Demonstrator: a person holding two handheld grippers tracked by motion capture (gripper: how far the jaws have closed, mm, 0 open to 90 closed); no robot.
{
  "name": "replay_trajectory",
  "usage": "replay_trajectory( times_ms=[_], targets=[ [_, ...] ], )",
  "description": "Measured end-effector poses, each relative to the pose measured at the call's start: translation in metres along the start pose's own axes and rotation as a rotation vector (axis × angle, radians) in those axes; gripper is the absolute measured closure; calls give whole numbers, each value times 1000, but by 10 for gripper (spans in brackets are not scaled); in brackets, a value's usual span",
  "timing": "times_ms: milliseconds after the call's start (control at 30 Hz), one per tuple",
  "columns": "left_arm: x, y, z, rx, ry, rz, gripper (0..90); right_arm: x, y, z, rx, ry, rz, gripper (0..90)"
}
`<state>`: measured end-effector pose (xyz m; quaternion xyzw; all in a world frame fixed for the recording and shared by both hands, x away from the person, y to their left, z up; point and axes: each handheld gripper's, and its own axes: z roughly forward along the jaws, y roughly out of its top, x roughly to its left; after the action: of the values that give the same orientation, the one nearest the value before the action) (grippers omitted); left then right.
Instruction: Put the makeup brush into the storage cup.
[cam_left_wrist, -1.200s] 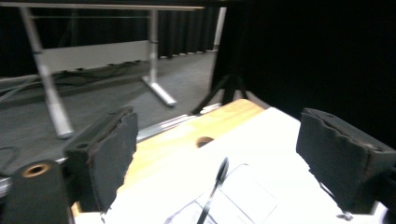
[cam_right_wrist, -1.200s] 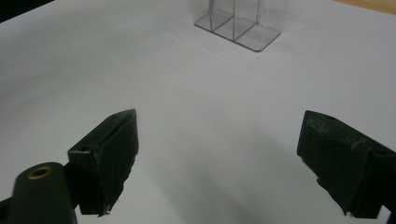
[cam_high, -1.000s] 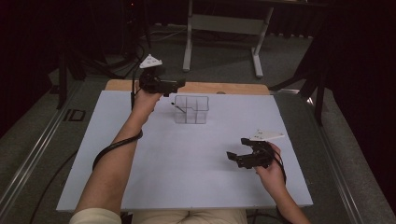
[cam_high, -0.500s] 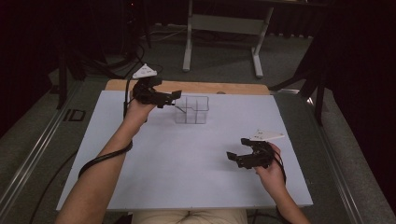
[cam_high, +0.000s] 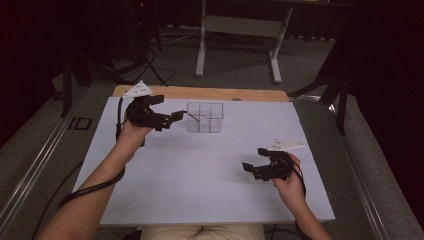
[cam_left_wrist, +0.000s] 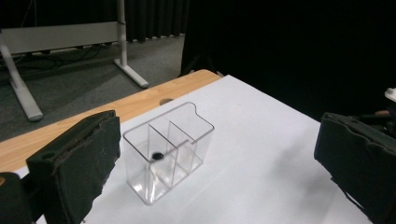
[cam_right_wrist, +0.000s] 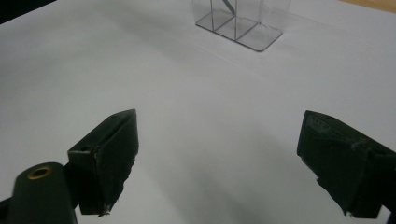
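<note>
A clear plastic box (cam_high: 205, 117) with three compartments stands on the white table sheet (cam_high: 200, 175) near its far edge. A thin dark stick (cam_high: 192, 116) leans in the box's left compartment; in the left gripper view I see its dark end (cam_left_wrist: 157, 155) inside the clear box (cam_left_wrist: 166, 149). My left gripper (cam_high: 167, 109) hovers just left of the box, open, with nothing between its fingers (cam_left_wrist: 74, 163). My right gripper (cam_high: 255, 160) is held low over the near right of the sheet, open and empty (cam_right_wrist: 219, 135), facing the clear box (cam_right_wrist: 240, 23).
A bare wooden strip (cam_high: 200, 93) runs along the table's far edge behind the sheet. A grey metal stand (cam_high: 240, 25) is on the floor beyond. Cables trail from both grippers. Dark curtains and floor rails surround the table.
My left gripper has drawn back from the box, leftward and toward the person. The stick stays leaning in the box. The right gripper has not moved.
</note>
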<state>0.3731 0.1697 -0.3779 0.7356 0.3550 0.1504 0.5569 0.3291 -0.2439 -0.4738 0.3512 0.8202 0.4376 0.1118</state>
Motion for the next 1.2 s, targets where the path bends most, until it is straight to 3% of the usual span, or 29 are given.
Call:
replay_trajectory(
  times_ms=[433,1200],
  targets=[
    [-15,-30,-20,12,-40,16,13,0,0,-1,-4,0,0,127],
    [-29,-86,-30,45,-86,14,13,0,1,-1,-5,-3,0,127]
  ],
)
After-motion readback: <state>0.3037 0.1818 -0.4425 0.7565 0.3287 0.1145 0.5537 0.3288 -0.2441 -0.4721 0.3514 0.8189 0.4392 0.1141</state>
